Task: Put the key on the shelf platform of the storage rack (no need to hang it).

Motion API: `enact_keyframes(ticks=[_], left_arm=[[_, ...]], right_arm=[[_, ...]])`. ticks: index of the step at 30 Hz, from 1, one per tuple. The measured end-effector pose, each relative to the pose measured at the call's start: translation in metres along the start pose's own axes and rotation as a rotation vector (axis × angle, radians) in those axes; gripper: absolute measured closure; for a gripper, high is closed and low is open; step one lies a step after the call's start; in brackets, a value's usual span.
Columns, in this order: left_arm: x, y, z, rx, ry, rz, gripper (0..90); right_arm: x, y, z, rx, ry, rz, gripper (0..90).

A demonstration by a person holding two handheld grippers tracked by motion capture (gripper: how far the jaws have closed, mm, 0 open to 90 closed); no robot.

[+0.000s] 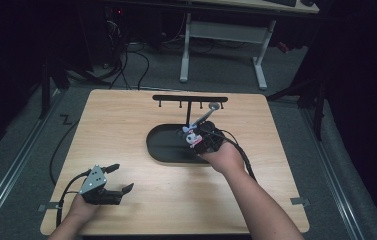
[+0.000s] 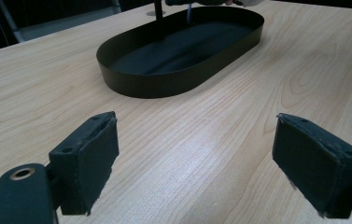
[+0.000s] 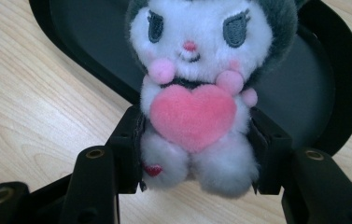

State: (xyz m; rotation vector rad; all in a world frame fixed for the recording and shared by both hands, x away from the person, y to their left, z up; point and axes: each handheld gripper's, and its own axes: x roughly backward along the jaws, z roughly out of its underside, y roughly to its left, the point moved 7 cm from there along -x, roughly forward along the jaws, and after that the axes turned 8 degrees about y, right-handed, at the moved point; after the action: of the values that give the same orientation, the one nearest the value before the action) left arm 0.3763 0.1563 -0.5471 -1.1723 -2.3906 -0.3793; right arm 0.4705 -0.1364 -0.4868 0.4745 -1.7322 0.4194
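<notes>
A small white plush toy with a dark grey hood hugs a pink heart. My right gripper is shut on its body, both pads pressing its sides. In the high view the plush toy hangs over the right end of a black oval tray, held by the right gripper. My left gripper rests open near the table's front left corner. In the left gripper view its jaws stand wide apart over bare wood, and the black oval tray lies ahead.
A black T-shaped hanger rack with small hooks rises from the tray's far side; a grey ring and strap reach up to it. The light wooden table has open room left of the tray. A desk frame stands beyond.
</notes>
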Motion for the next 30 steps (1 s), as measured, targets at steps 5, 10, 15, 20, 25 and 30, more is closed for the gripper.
enact_keyframes(ticks=[5, 10, 15, 20, 25, 30], left_arm=[[-0.001, 0.0, 0.0, -0.002, 0.004, 0.004, 15.4], [-0.001, 0.0, 0.0, -0.002, 0.001, 0.004, 15.4], [-0.001, 0.0, 0.0, -0.001, 0.004, 0.004, 15.4], [-0.002, 0.0, -0.001, 0.001, 0.003, 0.004, 15.4], [-0.002, 0.0, -0.001, 0.001, 0.003, 0.003, 15.4], [-0.002, 0.0, -0.001, 0.0, 0.003, 0.004, 15.4]], right_arm=[[-0.002, 0.0, -0.007, -0.008, 0.007, 0.002, 47.6], [-0.005, -0.002, -0.014, -0.006, 0.01, 0.006, 47.6], [-0.006, -0.002, -0.019, -0.009, 0.005, 0.004, 47.5], [-0.011, -0.002, -0.026, -0.013, -0.004, -0.005, 47.5], [-0.017, -0.003, -0.027, -0.019, 0.002, -0.003, 47.5], [-0.023, -0.006, -0.03, -0.027, 0.01, -0.007, 47.6]])
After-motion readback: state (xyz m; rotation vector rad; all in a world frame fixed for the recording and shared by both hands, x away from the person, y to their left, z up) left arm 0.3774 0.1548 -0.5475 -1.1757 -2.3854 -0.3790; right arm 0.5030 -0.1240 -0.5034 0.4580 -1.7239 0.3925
